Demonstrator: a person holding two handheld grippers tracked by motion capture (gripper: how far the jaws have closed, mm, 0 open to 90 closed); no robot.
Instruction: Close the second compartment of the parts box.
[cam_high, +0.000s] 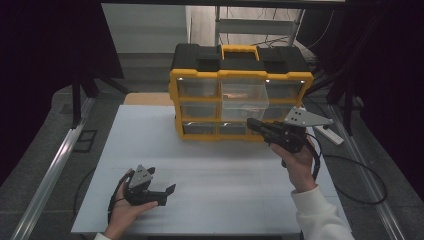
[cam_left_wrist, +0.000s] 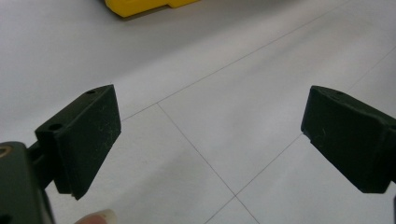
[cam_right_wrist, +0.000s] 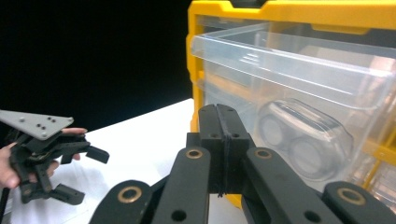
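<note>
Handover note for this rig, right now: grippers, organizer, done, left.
Left hand-held gripper: open, empty, low over the table near the front edge.
Right hand-held gripper: jaws shut, nothing between them, tips at the front of the yellow drawer organizer.
Large clear middle drawer: pulled partly out, a clear round-lobed item inside.
Done: drawer out.
Left: probably push it in or take the item; unclear.
</note>
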